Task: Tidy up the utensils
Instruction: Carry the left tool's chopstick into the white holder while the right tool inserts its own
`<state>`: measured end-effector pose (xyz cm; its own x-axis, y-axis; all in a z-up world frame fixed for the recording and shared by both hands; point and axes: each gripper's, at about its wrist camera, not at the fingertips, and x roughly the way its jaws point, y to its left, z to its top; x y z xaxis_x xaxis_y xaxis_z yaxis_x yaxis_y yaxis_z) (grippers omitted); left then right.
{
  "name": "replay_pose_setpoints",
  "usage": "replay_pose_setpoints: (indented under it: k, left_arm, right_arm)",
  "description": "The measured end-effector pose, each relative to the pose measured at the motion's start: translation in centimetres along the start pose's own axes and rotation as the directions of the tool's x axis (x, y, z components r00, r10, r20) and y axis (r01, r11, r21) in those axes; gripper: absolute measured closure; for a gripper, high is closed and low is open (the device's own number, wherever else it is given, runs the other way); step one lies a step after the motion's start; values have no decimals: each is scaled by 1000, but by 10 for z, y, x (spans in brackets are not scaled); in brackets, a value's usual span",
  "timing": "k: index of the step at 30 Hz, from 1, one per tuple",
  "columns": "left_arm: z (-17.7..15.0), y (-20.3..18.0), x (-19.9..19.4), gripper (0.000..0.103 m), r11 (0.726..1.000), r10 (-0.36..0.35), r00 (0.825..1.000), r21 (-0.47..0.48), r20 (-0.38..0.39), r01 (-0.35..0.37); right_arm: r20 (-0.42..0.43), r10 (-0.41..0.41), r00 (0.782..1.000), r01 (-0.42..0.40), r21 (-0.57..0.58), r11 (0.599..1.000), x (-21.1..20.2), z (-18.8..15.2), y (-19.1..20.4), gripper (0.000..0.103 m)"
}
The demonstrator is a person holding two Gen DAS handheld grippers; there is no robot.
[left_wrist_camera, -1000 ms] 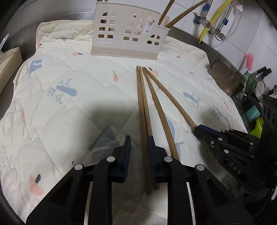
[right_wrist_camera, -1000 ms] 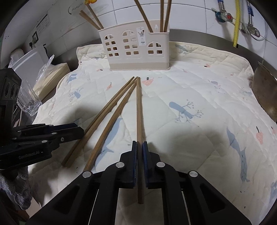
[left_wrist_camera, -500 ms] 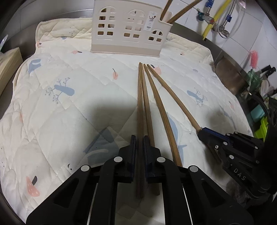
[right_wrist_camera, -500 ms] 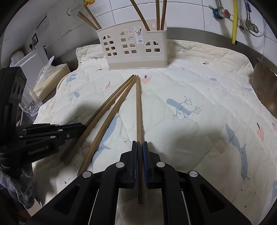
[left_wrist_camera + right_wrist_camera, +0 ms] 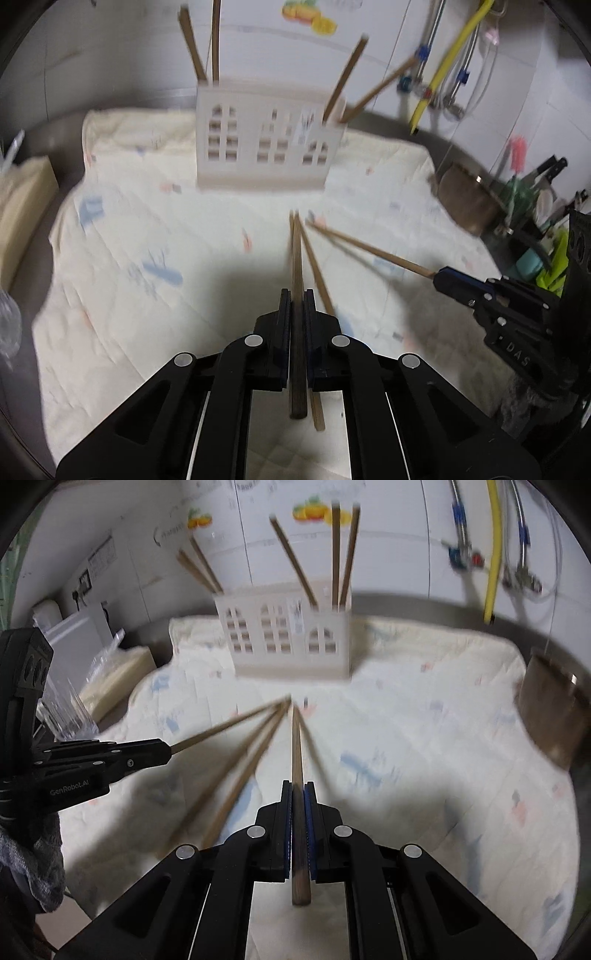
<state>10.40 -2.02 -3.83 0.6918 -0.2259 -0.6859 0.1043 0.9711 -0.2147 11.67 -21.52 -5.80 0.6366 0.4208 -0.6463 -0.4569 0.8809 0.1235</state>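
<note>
My left gripper is shut on a wooden chopstick, lifted off the quilted cloth at its near end. In the right wrist view, my right gripper is shut on another chopstick. Each gripper shows in the other's view: the right gripper at the right edge, the left gripper at the left edge. Two more chopsticks lie on the cloth between them; one of them shows beside my left fingers. The cream house-shaped holder stands at the back with several chopsticks upright in it.
A metal pan sits off the cloth's right edge, with bottles and knives behind it. Hoses and a yellow pipe hang on the tiled wall. A drinking glass and a cream packet stand at the left.
My left jaws closed on one chopstick. Both grippers then rose with their chopsticks, whose far tips stay near the cloth, and the views tilted up toward the holder and wall.
</note>
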Motion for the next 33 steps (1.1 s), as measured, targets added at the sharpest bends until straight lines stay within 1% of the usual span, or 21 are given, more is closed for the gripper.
replay_pose_setpoints:
  k: [3, 7, 12, 17, 20, 22, 27, 30, 33]
  left_arm:
    - [20, 0, -11, 98, 1000, -3, 999, 23, 40, 2]
    - [46, -4, -21, 98, 999, -12, 997, 52, 79, 8]
    - [84, -6, -32, 98, 996, -32, 992, 85, 122, 21]
    - [119, -10, -48, 98, 993, -35, 986, 121, 162, 16]
    - [139, -11, -63, 98, 990, -37, 979, 141, 201, 8]
    - [154, -12, -77, 98, 989, -36, 970, 146, 240, 1]
    - [195, -12, -100, 98, 987, -23, 944, 155, 330, -30]
    - [217, -11, -101, 98, 987, 4, 930, 151, 368, -64]
    - [234, -5, -90, 98, 987, 30, 926, 135, 375, -86]
  right_arm:
    - [53, -5, 999, 6, -30, 1000, -13, 23, -1, 97]
    - [99, 9, 995, -1, -75, 997, -26, 57, -2, 97]
    - [127, 15, 992, 3, -136, 991, -35, 100, -2, 97]
    - [149, 31, 988, -4, -178, 984, -48, 144, -3, 97]
    - [169, 45, 985, -10, -205, 979, -56, 167, -1, 97]
    - [186, 56, 981, -15, -214, 977, -63, 184, -1, 97]
    - [227, 40, 973, 13, -227, 974, -70, 213, -1, 97]
    - [241, 31, 970, 23, -215, 976, -67, 226, -4, 97]
    - [242, 22, 970, 29, -207, 978, -60, 235, -6, 97]
